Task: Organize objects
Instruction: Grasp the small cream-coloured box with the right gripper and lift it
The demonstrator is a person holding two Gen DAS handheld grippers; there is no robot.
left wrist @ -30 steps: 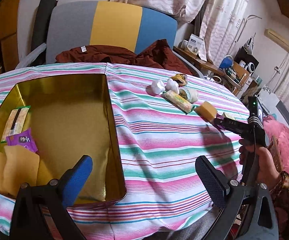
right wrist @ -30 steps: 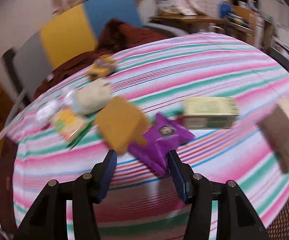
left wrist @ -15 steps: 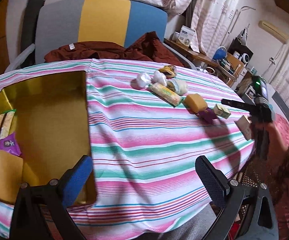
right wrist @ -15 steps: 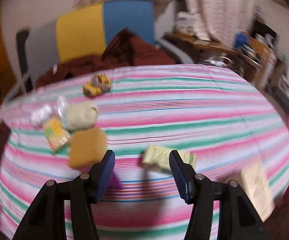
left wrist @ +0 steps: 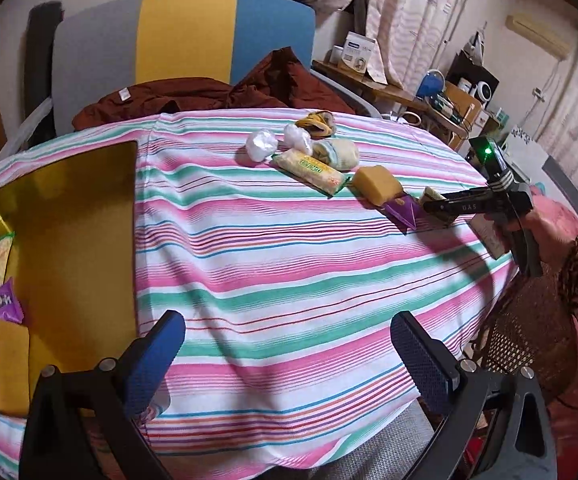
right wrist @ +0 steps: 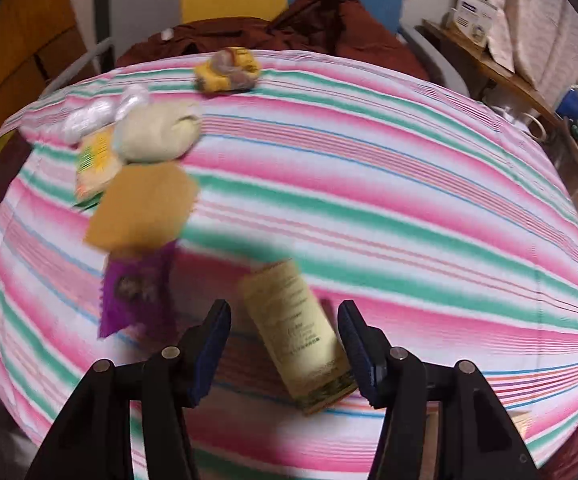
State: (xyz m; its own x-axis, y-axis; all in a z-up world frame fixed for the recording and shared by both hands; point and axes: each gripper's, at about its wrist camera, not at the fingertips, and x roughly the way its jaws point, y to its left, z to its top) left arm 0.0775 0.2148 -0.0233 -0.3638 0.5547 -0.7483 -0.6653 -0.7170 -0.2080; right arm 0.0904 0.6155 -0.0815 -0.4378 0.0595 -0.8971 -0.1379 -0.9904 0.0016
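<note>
A gold open box (left wrist: 69,216) sits at the table's left and holds a purple packet (left wrist: 0,303) and other packets. My left gripper (left wrist: 289,360) is open and empty above the near table edge. My right gripper (right wrist: 285,344) is open, its jaws on either side of a pale yellow carton (right wrist: 297,332) lying on the cloth; contact cannot be told. Beside the carton lie a purple packet (right wrist: 137,288), an orange-brown block (right wrist: 145,204), a yellow-green snack pack (right wrist: 97,160), a beige bundle (right wrist: 157,132), white wrapped lumps (right wrist: 101,112) and a yellow wrapped piece (right wrist: 229,70).
The striped tablecloth (left wrist: 289,256) covers a round table. A chair (left wrist: 185,40) with dark red clothing (left wrist: 209,92) stands behind it. Another flat carton (left wrist: 489,236) lies at the right edge. Shelves with clutter (left wrist: 449,96) stand at the far right.
My right gripper has swung and come down so that the pale yellow carton lies between its open jaws. The left view has shifted right, with less of the gold box showing.
</note>
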